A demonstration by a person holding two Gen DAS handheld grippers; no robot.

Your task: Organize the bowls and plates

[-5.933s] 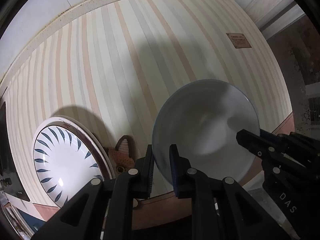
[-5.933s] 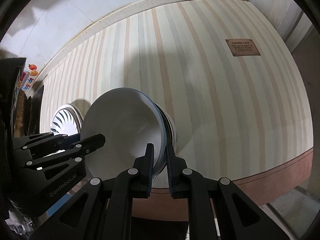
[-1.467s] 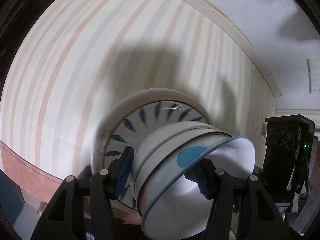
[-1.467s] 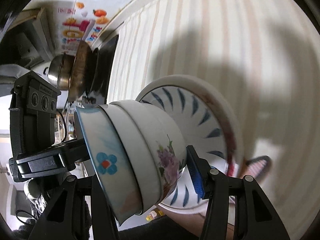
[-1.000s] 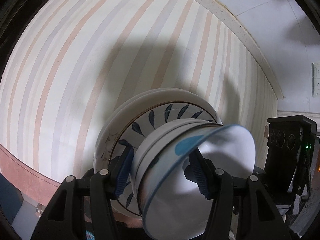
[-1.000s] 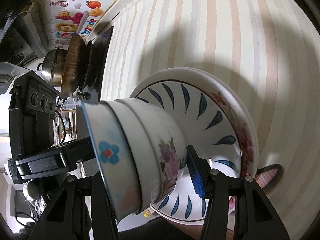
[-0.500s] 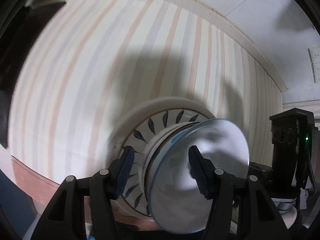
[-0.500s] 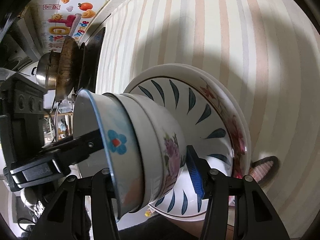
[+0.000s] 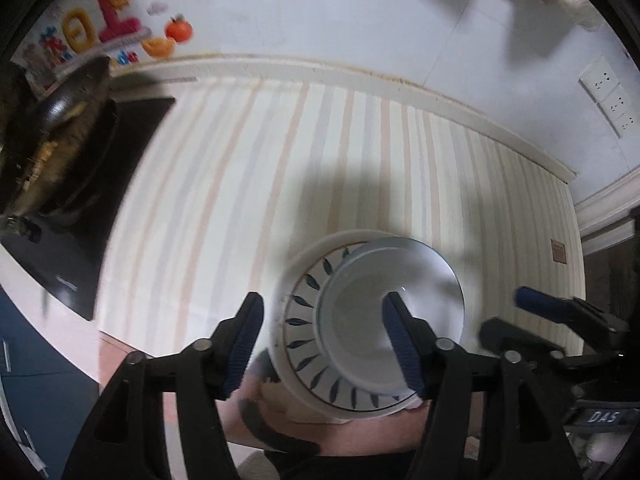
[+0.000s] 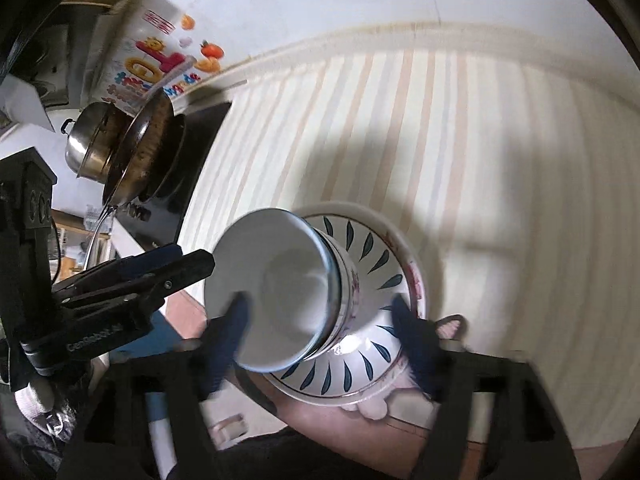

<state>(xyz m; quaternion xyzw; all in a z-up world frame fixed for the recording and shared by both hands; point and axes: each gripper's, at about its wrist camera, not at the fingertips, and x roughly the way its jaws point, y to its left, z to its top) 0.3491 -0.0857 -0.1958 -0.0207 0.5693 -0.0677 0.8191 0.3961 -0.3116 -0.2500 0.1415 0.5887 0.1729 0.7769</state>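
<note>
A stack of nested bowls point(image 9: 360, 312) point(image 10: 280, 280), the top one white with a blue rim, sits on a stack of plates point(image 9: 300, 308) point(image 10: 376, 256) with a blue leaf pattern. The plates rest near the front edge of a striped tablecloth. My left gripper point(image 9: 324, 332) hovers above the stack, its jaws opening and its pads clear of the bowls. My right gripper point(image 10: 320, 320), blurred by motion, also hangs over the stack with its jaws opening wide, holding nothing. Each gripper shows in the other's view: the right gripper point(image 9: 552, 312) and the left gripper point(image 10: 132, 272).
A black cooktop point(image 9: 92, 216) with a dark pan point(image 10: 140, 152) and a steel pot point(image 10: 92, 140) stands at the left. The wall behind carries colourful stickers point(image 9: 104, 24) and sockets point(image 9: 608, 96). The striped cloth point(image 9: 320, 160) stretches back to the wall. A small brown eared thing point(image 10: 452, 326) lies by the plates.
Both grippers let go of the bowl stack, widened their jaws and rose away from it. The bowls now sit upright on the plates.
</note>
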